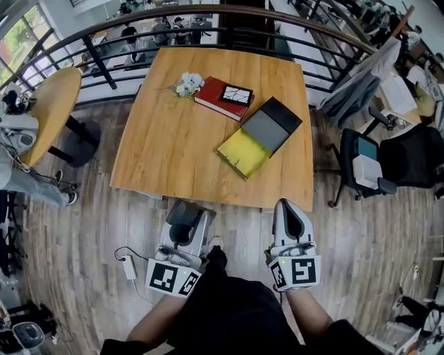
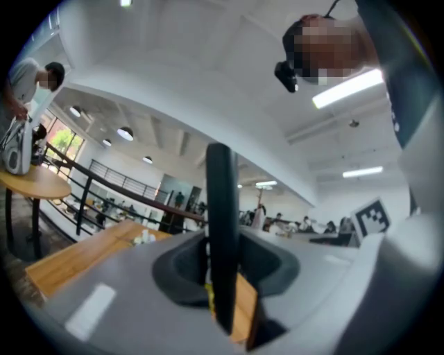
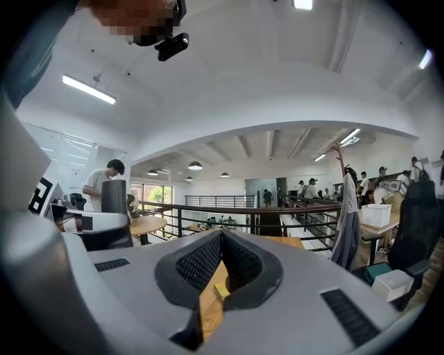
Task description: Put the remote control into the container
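The wooden table [image 1: 173, 152] stands ahead of me, and on its right half lies the container [image 1: 241, 154], an open box with a yellow inside and a grey and black lid folded back. Both grippers hang over the floor short of the table's near edge. My left gripper [image 1: 184, 208] is shut on the remote control [image 2: 220, 208], a thin black slab that stands on edge between the jaws. To its right, my right gripper [image 1: 290, 206] is shut, its ribbed pads meeting at the tips with nothing between them. A sliver of the yellow container [image 3: 221, 290] shows through that gripper's jaws.
A red book [image 1: 211, 93] with a dark framed thing on it and white flowers [image 1: 189, 84] lie at the table's far side. A black railing [image 1: 208, 14] runs behind. A round table [image 1: 52, 111] stands left, an office chair [image 1: 368, 163] right, a power strip [image 1: 129, 267] on the floor.
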Action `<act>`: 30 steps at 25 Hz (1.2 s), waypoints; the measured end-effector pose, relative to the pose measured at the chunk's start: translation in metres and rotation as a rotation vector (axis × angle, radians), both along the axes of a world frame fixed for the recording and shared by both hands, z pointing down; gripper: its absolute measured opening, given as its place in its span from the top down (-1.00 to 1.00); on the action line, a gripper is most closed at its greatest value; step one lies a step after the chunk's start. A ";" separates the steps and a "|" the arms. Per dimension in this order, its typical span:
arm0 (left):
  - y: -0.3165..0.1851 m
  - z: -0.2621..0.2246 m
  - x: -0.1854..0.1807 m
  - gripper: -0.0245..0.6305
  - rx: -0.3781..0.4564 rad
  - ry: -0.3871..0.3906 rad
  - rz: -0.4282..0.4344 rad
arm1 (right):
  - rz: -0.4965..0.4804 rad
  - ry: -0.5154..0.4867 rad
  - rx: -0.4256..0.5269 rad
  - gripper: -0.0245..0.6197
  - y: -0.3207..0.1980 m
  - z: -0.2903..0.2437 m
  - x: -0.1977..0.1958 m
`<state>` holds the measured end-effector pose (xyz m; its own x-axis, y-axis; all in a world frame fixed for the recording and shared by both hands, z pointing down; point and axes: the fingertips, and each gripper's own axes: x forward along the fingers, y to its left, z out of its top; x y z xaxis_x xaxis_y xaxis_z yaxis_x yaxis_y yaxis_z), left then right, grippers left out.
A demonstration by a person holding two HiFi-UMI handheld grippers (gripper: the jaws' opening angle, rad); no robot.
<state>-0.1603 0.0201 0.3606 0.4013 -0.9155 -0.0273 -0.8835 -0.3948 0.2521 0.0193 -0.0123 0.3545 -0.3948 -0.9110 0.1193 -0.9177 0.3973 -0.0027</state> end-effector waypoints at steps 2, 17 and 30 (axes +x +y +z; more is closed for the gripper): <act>-0.013 0.001 -0.008 0.61 -0.002 0.005 -0.002 | 0.004 -0.005 0.005 0.87 -0.015 0.000 -0.007; -0.049 -0.009 -0.027 0.61 0.013 0.004 0.015 | 0.032 -0.016 -0.004 0.87 -0.059 0.000 -0.029; -0.068 -0.009 0.018 0.61 -0.009 -0.010 0.060 | 0.098 -0.055 -0.024 0.87 -0.064 0.004 0.029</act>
<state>-0.1428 -0.0479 0.3512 0.4555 -0.8901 -0.0145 -0.8609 -0.4446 0.2472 0.0487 -0.0764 0.3583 -0.3107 -0.9426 0.1221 -0.9503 0.3051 -0.0625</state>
